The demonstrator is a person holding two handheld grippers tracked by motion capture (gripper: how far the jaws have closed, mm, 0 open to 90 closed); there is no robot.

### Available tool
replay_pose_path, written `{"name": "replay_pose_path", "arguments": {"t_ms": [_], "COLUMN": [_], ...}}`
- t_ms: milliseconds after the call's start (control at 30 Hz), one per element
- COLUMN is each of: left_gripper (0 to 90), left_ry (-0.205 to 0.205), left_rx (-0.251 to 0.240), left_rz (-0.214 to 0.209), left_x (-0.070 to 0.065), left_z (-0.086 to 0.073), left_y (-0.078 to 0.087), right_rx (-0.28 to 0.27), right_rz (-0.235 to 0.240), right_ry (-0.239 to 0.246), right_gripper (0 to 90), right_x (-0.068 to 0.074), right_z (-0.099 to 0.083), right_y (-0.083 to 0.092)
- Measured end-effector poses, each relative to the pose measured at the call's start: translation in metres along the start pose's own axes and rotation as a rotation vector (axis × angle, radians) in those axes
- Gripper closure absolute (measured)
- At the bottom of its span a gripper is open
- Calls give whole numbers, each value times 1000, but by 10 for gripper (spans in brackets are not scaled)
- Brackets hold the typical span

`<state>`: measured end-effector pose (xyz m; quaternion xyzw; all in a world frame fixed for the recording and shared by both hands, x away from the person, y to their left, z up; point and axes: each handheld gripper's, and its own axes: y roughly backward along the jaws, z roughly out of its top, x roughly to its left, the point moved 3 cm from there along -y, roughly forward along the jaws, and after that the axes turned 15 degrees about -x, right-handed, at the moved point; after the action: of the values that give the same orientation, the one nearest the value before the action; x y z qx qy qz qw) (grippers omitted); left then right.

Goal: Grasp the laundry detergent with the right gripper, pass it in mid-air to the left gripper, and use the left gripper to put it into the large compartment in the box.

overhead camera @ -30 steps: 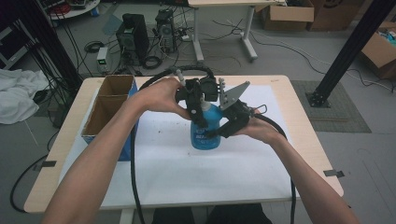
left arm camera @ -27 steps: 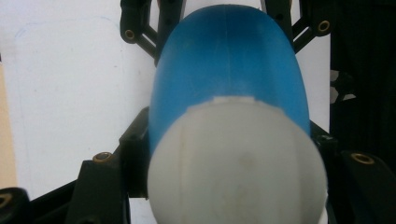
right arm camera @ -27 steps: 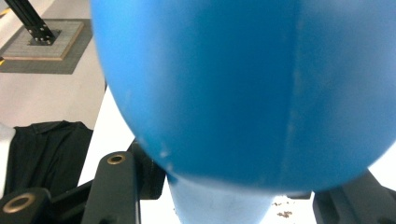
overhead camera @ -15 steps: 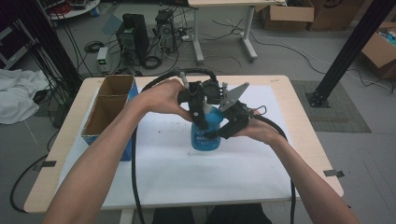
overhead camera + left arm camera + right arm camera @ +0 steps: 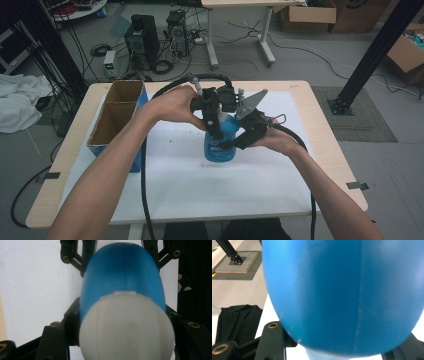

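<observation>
A blue bottle (image 5: 220, 142) stood upright near the middle of the tabletop (image 5: 320, 130), on a white sheet (image 5: 200, 185) that covered most of the surface and left a strip of bare wood along each edge. Both grippers met at the bottle. The left gripper (image 5: 214, 125) came in from the far left side and was clamped around the bottle's upper part; in the left gripper view its black jaws pressed both flanks of the blue body (image 5: 122, 272), with the white cap (image 5: 126, 327) close to the lens. The right gripper (image 5: 240, 142) gripped the bottle's body from the right, lower down; in the right gripper view the blue wall (image 5: 342, 295) sat tight between the jaws.

In front of the bottle, toward the person, the sheet lay open right up to the near edge, and the right half of the tabletop was free too. Each gripper's black cable (image 5: 145, 200) trailed back over the near edge.

Along the left edge sat a long cardboard box (image 5: 117, 117) with a blue outer side, split into two compartments; both looked bare inside, though the near walls hid part of their floors. It was well apart from the bottle.

Beyond the far edge, the floor (image 5: 300, 60) carried computer towers (image 5: 142, 37), loose wires and another desk's legs.
</observation>
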<state>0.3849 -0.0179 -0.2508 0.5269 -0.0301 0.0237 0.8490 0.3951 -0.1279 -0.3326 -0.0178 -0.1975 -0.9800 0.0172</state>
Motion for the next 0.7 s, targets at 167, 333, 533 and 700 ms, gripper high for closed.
{"name": "replay_pose_path", "arguments": {"t_ms": [167,333,533,700], "left_gripper": [386,386,386,386], "left_ry": [2,-7,0,-2], "left_rx": [-4,6,7,1], "left_rz": [-2,9,10,13], "left_x": [1,1,1,2], "left_z": [0,0,-1,-1], "left_y": [0,-1,-3,-2], "right_rx": [-8,-38,-26,-21], "right_rz": [0,7,5,5], "right_ry": [-13,-51,-56,-67], "right_gripper": [432,397,378,348], "right_x": [-1,-3,-4,-4], "right_z": [-1,0,-2,-4], "right_y": [1,3,5,4]}}
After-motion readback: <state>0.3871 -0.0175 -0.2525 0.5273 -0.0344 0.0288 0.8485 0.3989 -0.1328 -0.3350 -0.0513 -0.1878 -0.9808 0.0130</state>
